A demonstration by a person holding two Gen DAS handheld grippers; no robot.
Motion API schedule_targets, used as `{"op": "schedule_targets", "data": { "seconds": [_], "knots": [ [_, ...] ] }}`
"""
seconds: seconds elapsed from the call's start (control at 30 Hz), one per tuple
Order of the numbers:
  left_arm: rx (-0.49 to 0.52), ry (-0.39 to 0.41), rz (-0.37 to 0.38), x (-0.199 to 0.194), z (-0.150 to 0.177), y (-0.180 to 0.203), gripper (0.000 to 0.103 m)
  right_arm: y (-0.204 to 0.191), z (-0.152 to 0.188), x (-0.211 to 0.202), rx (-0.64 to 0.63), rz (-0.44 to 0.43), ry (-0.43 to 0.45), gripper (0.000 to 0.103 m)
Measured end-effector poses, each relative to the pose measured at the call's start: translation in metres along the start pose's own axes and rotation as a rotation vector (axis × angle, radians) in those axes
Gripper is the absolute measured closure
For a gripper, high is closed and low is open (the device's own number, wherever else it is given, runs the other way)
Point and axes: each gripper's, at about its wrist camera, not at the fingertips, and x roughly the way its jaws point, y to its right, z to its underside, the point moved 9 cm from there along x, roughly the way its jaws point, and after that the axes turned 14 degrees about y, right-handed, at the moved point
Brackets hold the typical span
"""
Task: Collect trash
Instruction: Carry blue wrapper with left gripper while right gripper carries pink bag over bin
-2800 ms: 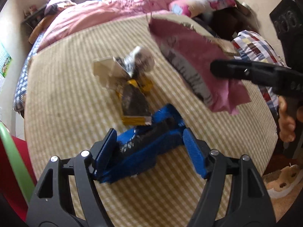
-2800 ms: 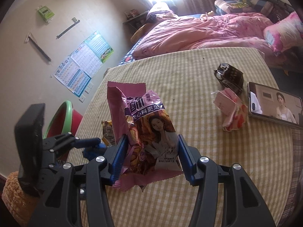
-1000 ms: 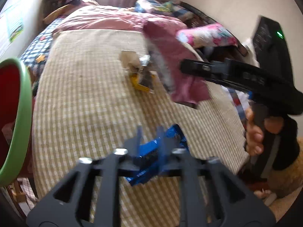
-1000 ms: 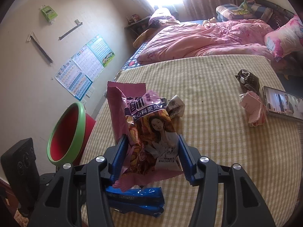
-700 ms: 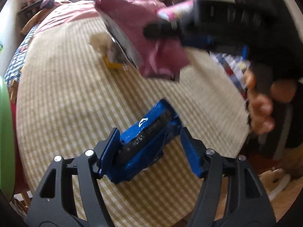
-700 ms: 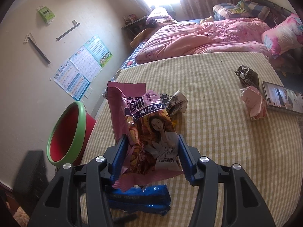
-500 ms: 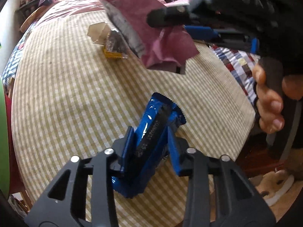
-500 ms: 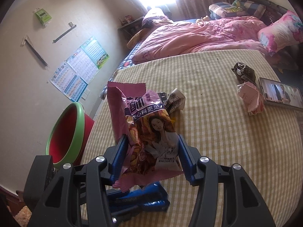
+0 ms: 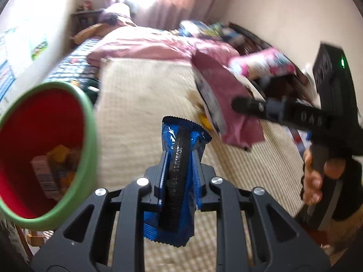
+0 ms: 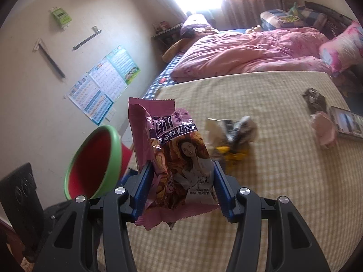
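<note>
My left gripper [image 9: 179, 174] is shut on a blue snack wrapper [image 9: 179, 181] and holds it upright above the table's left edge, beside the red bin with a green rim [image 9: 90, 136]. My right gripper [image 10: 181, 181] is shut on a pink snack bag [image 10: 179, 154] and holds it above the checked table; the bag also shows in the left wrist view [image 9: 224, 104]. The bin [image 10: 95, 163] stands left of the table and holds some trash.
A pile of crumpled wrappers [image 10: 231, 136] lies mid-table. A pink tissue wad [image 10: 323, 131], a dark wrapper [image 10: 314, 98] and a phone [image 10: 347, 124] lie at the table's right. A bed with a pink quilt [image 10: 249, 52] stands behind.
My left gripper closed on the blue wrapper, lifted it off the table and swung left toward the bin. My right gripper keeps its hold on the pink bag.
</note>
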Motion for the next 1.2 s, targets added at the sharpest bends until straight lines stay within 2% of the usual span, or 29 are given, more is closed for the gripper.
{"op": "schedule_targets", "data": {
  "seconds": [0.2,0.37,0.7,1.2],
  "knots": [
    [-0.075,0.061,-0.086,-0.019,-0.016,-0.036,0.084,-0.037,0.003,0.018,-0.032,-0.046,-0.02,0.052],
    [-0.123,0.128,-0.164,-0.042,-0.027,-0.081,0.084,-0.067,0.007,0.034,-0.052,-0.087,-0.039,0.052],
    [-0.225,0.158,-0.286,-0.064,-0.027,-0.149,0.084,-0.124,0.017,0.06,-0.083,-0.171,-0.078,0.052],
    [-0.279,0.144,-0.322,-0.065,-0.018,-0.183,0.084,-0.179,0.023,0.095,-0.103,-0.244,-0.125,0.052]
  ]
}}
